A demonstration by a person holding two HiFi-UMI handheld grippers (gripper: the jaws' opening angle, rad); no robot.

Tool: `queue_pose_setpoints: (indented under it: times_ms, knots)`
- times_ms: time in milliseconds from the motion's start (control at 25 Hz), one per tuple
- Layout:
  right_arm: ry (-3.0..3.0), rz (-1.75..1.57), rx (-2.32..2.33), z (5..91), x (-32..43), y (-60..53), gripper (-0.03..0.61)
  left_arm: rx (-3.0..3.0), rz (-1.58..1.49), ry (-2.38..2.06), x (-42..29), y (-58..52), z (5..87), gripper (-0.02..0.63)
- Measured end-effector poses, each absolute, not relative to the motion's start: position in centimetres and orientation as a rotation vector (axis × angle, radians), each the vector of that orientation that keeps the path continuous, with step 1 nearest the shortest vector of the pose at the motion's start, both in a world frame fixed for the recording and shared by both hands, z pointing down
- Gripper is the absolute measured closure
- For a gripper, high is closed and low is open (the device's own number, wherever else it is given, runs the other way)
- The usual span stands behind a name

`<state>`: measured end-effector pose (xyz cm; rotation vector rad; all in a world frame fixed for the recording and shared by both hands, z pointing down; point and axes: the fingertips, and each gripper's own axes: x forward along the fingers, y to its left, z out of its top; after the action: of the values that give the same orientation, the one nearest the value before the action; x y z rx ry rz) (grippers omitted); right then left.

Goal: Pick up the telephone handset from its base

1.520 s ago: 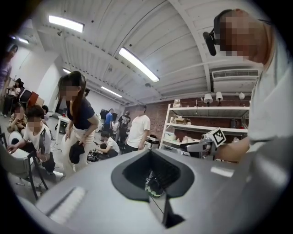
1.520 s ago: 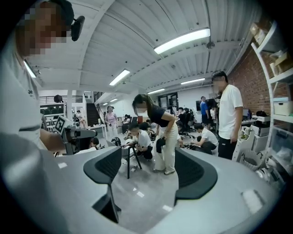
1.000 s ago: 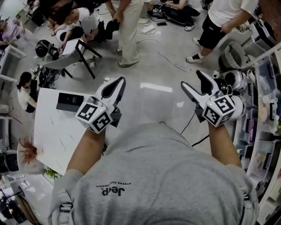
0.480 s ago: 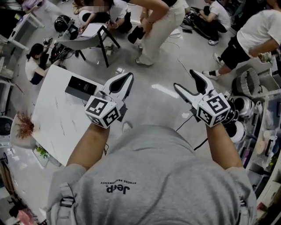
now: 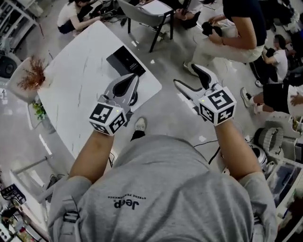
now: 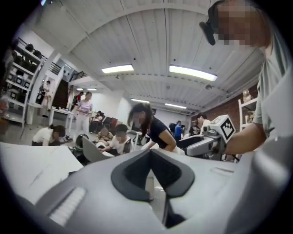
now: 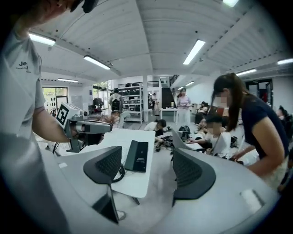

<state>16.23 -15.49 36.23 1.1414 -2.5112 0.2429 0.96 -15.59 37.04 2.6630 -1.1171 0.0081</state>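
A black telephone (image 5: 124, 61) lies flat on the white table (image 5: 80, 85), near its right corner, with the handset on its base. In the right gripper view the telephone (image 7: 136, 156) shows beyond the jaws, a coiled cord (image 7: 120, 173) beside it. My left gripper (image 5: 131, 79) is shut and empty. It hovers over the table's corner, just short of the telephone. My right gripper (image 5: 188, 76) is open and empty, off the table's right side over the floor. The jaws of my right gripper (image 7: 149, 167) stand wide apart. The left gripper view (image 6: 153, 157) points up at the room.
A person in a dark top (image 5: 236, 28) bends over just beyond the table's right side. Other people sit on the floor further back. A folding table (image 5: 147, 9) stands behind the white table. A dried plant (image 5: 32, 75) is at its left. Shelves and bins (image 5: 284, 175) line the right.
The view has swung toward the white table. The telephone is now much closer, and my left gripper has come over the table's corner. Both jaws stand as before.
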Motion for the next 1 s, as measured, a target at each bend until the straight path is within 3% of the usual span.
queue_pose_setpoints:
  times_ms: [240, 480, 1000]
  knots:
    - [-2.506, 0.225, 0.876, 40.8, 2.9, -20.2, 0.238, 2.494, 0.012, -1.379, -11.1, -15.0, 40.2, 0.555]
    - [-2.416, 0.193, 0.771, 46.7, -6.0, -23.0, 0.239, 2.385, 0.009, -1.511, -18.3, -14.8, 43.4, 0.555]
    - [-2.189, 0.028, 0.899, 56.4, -11.5, -28.3, 0.239, 2.358, 0.028, -1.535, -23.3, -16.4, 46.9, 0.555]
